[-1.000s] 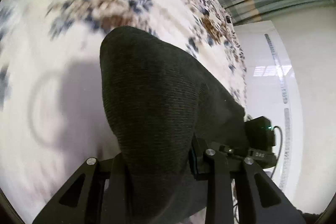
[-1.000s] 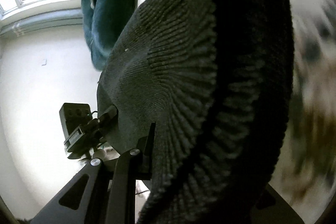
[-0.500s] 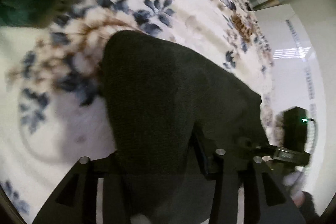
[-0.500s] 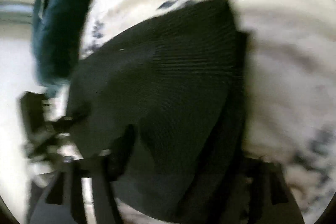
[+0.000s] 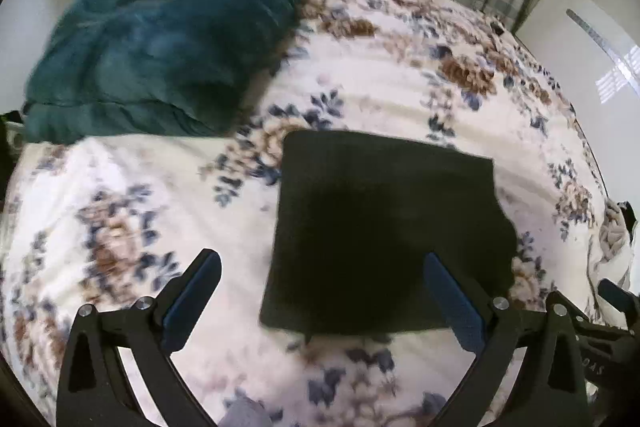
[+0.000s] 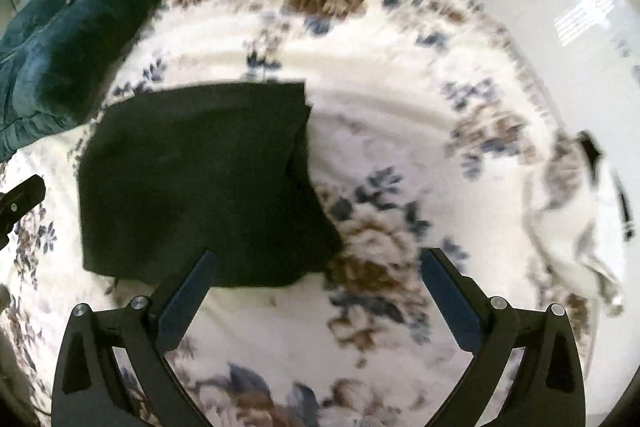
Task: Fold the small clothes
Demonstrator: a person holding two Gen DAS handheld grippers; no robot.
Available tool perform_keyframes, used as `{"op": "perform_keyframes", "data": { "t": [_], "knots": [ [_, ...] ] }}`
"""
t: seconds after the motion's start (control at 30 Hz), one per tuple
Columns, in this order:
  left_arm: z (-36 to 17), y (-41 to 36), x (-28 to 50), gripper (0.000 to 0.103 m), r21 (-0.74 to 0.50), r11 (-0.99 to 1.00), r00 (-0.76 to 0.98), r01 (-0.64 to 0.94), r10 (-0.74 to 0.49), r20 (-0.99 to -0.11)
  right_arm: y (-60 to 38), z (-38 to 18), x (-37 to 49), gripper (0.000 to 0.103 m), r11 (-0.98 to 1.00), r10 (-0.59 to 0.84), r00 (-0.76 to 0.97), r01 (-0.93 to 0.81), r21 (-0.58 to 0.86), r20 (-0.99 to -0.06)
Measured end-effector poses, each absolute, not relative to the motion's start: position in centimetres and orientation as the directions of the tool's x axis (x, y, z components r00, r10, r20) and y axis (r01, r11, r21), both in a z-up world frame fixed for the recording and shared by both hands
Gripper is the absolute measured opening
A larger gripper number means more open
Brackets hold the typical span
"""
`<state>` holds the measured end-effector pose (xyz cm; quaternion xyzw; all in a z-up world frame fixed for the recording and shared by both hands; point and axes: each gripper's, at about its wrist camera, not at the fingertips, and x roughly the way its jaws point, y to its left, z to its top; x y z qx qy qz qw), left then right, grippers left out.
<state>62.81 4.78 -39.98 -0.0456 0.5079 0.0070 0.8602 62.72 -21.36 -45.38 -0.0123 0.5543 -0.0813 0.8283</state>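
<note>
Your left gripper (image 5: 320,287) and right gripper (image 6: 316,283) hang with jaws opening and empty above the folded dark knit garment (image 5: 384,227), flat mid-bed on the floral bedspread (image 5: 120,207), its near edge running across between both, left gripper likely nearer.

The left hand-held gripper (image 5: 320,291) has black angular arms. Blue pads line its fingers (image 5: 192,301); silver screws dot the joints. The right hand-held gripper (image 6: 318,287) looks identical.

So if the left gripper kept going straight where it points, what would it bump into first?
Probably the dark folded cloth lying on the flowered bedspread. The left gripper, jaws opening with nothing held, points down at it, though depth is hard to judge.
</note>
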Motion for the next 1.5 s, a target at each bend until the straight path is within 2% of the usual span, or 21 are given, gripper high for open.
{"op": "perform_keyframes", "data": {
  "t": [0.37, 0.67, 0.8, 1.07, 1.5],
  "knots": [
    [-24.2, 2.7, 51.8, 0.103, 0.022, 0.997, 0.597, -0.078, 0.065, -0.800, -21.1, -26.1, 51.2, 0.103, 0.980, -0.198, 0.548, 0.130, -0.151, -0.812],
    [-12.9, 0.7, 42.7, 0.103, -0.012, 0.999, 0.670, -0.033, 0.013, -0.742, -21.4, -11.4, 40.1, 0.103, 0.984, -0.180, 0.667, 0.122, -0.132, -0.723],
    [-9.0, 0.0, 39.3, 0.103, -0.023, 0.999, 0.702, -0.035, 0.008, -0.712, -21.6, -6.7, 35.9, 0.103, 0.986, -0.169, 0.714, 0.122, -0.117, -0.680],
    [-5.2, -1.4, 34.0, 0.103, -0.034, 0.998, 0.719, -0.044, 0.008, -0.695, -22.2, -1.6, 29.4, 0.103, 0.989, -0.148, 0.761, 0.111, -0.098, -0.632],
    [-3.1, -1.9, 29.5, 0.103, -0.032, 0.998, 0.725, -0.062, 0.023, -0.689, -22.9, 1.3, 24.0, 0.103, 0.992, -0.125, 0.792, 0.091, -0.087, -0.598]
  ]
}}
